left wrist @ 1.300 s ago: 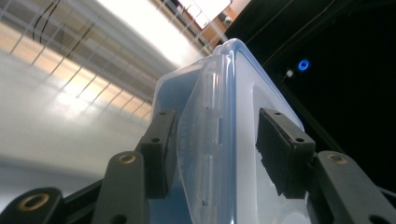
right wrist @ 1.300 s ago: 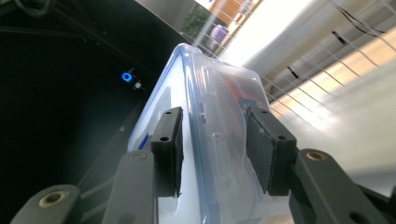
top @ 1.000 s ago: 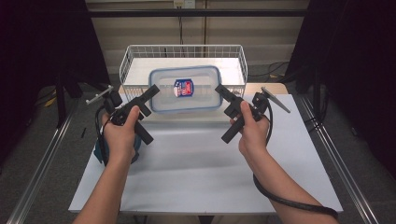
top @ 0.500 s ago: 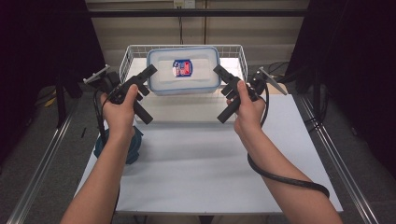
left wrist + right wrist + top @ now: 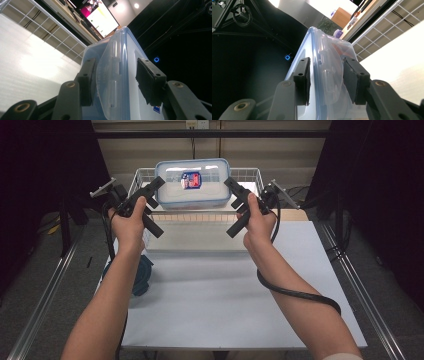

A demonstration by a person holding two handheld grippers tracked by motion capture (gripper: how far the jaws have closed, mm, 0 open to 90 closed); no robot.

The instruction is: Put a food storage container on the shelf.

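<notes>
A clear plastic container (image 5: 192, 182) with a blue-rimmed lid and a red and blue label hangs in the air over the white wire basket (image 5: 200, 213). My left gripper (image 5: 159, 183) is shut on its left end and my right gripper (image 5: 228, 183) on its right end. In the left gripper view, the pads (image 5: 87, 80) press on the container's (image 5: 122, 50) side latch flap and lid, with the left gripper (image 5: 117, 80) around it. The right gripper (image 5: 329, 80) clamps the opposite latch flap of the container (image 5: 322, 50) the same way.
The basket stands at the far edge of the white table (image 5: 225, 285), its wire wall (image 5: 50, 27) and pale floor below the container. A teal object (image 5: 142, 277) lies under the left forearm. Dark frames and curtains flank the table. A lit screen (image 5: 100, 17) hangs beyond the basket.
Both hands have carried the container away from the person and upward, from just in front of the basket to above it. Both grips are unchanged.
</notes>
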